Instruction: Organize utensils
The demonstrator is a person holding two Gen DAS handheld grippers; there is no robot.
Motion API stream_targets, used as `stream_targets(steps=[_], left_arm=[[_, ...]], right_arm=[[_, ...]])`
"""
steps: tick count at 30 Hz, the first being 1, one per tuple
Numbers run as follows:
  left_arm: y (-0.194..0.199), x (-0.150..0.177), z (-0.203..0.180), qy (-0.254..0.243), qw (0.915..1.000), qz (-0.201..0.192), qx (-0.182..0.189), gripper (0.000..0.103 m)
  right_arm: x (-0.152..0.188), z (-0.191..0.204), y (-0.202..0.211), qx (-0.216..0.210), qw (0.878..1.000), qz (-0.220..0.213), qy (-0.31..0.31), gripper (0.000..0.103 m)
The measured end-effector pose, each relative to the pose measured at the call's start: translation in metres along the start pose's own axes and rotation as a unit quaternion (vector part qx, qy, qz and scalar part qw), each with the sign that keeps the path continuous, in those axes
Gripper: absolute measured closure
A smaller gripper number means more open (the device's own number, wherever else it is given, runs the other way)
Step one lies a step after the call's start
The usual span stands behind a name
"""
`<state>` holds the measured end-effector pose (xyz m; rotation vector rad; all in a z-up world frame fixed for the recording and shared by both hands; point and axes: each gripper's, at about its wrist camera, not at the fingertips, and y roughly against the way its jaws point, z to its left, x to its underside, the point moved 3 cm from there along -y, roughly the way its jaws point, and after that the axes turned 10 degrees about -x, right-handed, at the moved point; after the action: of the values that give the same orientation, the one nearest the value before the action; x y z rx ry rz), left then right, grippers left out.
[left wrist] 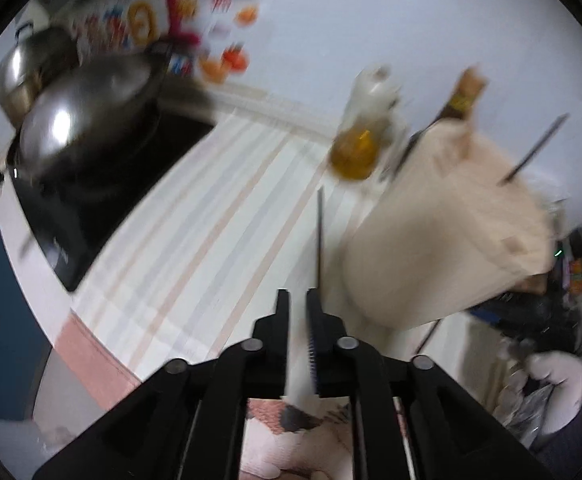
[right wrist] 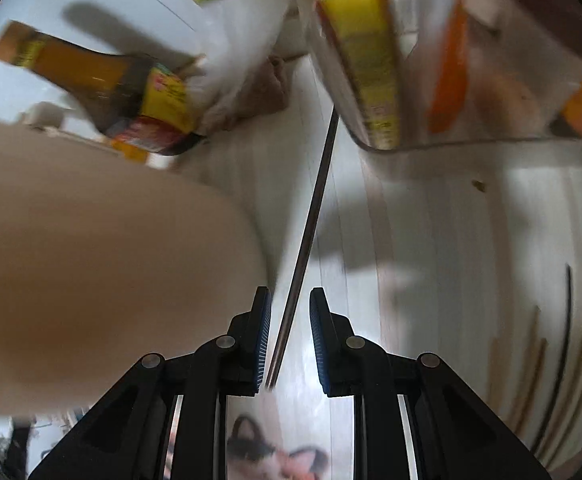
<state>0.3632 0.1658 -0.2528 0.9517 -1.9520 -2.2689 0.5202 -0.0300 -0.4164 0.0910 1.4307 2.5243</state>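
Chopsticks: one metal chopstick stood loose between the right gripper's parted jaws, beside the beige holder. Left gripper's jaws stood slightly apart above the striped surface.

On the table, a wok sits on the stove at left, an oil bottle behind centre, a holder right of it with a chopstick in it.
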Motion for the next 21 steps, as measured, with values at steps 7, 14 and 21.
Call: stream_targets(steps=[7, 14, 21], left_arm=[[-0.075, 0.016, -0.016, -0.006, 0.9973, 0.072, 0.010, 0.049], [-0.121, 0.040, -0.057, -0.104, 0.9894, 0.098, -0.023, 0.050], [-0.126, 0.065, -0.056, -0.133, 0.9854, 0.100, -0.038, 0.099]], right_arm=[[-0.019, -0.001, -0.028, 0.079, 0.996, -0.001, 0.032, 0.090], [-0.002, -0.013, -0.018, 0.149, 0.984, 0.039, 0.084, 0.097], [0.051, -0.034, 0.001, 0.167, 0.974, 0.094, 0.119, 0.097]])
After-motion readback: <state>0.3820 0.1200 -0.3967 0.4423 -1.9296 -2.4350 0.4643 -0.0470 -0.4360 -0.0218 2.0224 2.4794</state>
